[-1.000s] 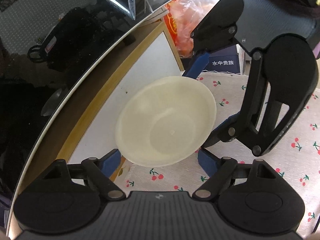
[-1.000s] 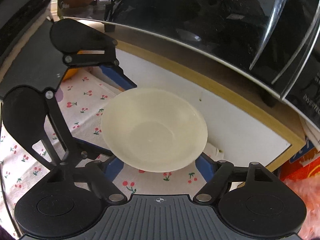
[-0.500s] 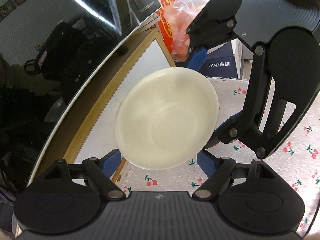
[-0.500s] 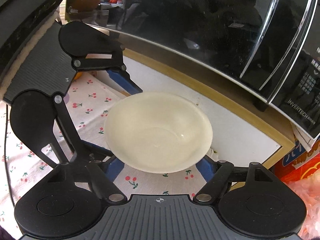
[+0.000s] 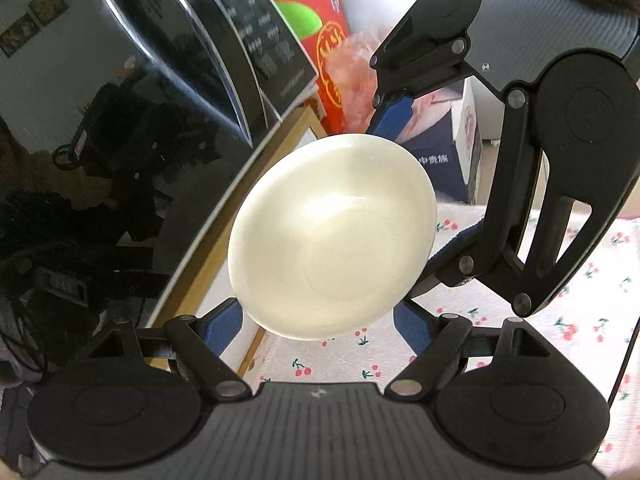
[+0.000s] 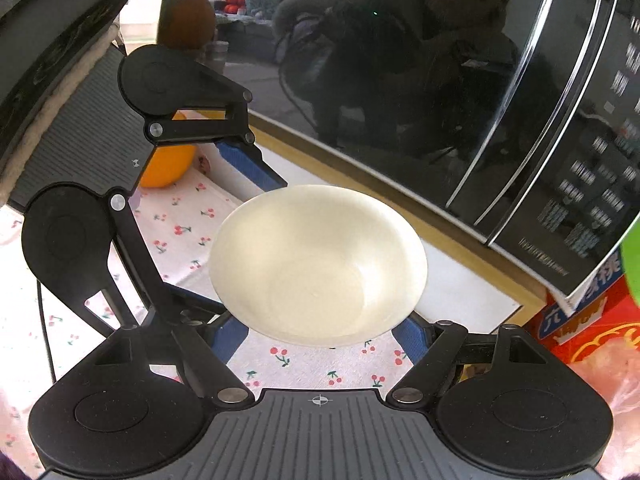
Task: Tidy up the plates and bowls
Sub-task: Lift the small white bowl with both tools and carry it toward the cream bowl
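A cream-white shallow bowl [image 5: 332, 236] is held in the air between both grippers, above the cherry-print tablecloth [image 5: 568, 320]. My left gripper [image 5: 318, 320] grips its near rim with blue pads on either side. My right gripper [image 5: 404, 168] faces it from the far side with its fingers at the opposite rim. In the right wrist view the bowl [image 6: 318, 260] fills the centre, with my right gripper [image 6: 320, 330] under its near rim and my left gripper [image 6: 224, 216] across it. The fingertips are hidden behind the bowl.
A black glossy microwave [image 6: 440, 80] stands on a white board with a wooden edge [image 6: 460, 284], right behind the bowl. An orange [image 6: 166, 164] lies on the cloth. A red box [image 5: 320, 40], a plastic bag [image 5: 352, 76] and a blue carton [image 5: 440, 160] stand beyond.
The bowl has risen off the cloth with both grippers, and tilted; more of the microwave front and the boxes behind show now.
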Motion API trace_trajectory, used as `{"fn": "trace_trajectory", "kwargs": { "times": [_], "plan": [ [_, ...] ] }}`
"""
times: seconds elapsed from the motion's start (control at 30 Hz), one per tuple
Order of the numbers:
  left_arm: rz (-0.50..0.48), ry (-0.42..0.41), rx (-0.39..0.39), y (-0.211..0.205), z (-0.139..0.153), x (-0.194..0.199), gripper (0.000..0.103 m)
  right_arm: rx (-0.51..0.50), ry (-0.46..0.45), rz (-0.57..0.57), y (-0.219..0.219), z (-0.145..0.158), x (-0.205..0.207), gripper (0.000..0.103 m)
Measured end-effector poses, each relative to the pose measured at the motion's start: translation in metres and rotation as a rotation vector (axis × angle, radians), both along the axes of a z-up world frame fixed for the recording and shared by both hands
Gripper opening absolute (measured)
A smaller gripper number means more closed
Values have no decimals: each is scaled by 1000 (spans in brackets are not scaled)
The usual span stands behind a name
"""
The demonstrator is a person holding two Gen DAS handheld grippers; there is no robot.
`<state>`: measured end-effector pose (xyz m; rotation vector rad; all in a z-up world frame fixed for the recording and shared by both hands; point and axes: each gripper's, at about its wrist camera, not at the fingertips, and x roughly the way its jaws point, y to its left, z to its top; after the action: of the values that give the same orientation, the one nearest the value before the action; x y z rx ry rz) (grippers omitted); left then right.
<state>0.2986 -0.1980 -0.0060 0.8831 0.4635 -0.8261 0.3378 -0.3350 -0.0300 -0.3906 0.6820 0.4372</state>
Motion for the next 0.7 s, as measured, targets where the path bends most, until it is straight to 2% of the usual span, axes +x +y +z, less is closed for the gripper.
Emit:
{"fn": "trace_trajectory", "kwargs": {
  "times": [0.7],
  "plan": [
    [-11,-81,-45,28,101,-110,81,-40,-62,11,17,114,-90,80]
  ]
}}
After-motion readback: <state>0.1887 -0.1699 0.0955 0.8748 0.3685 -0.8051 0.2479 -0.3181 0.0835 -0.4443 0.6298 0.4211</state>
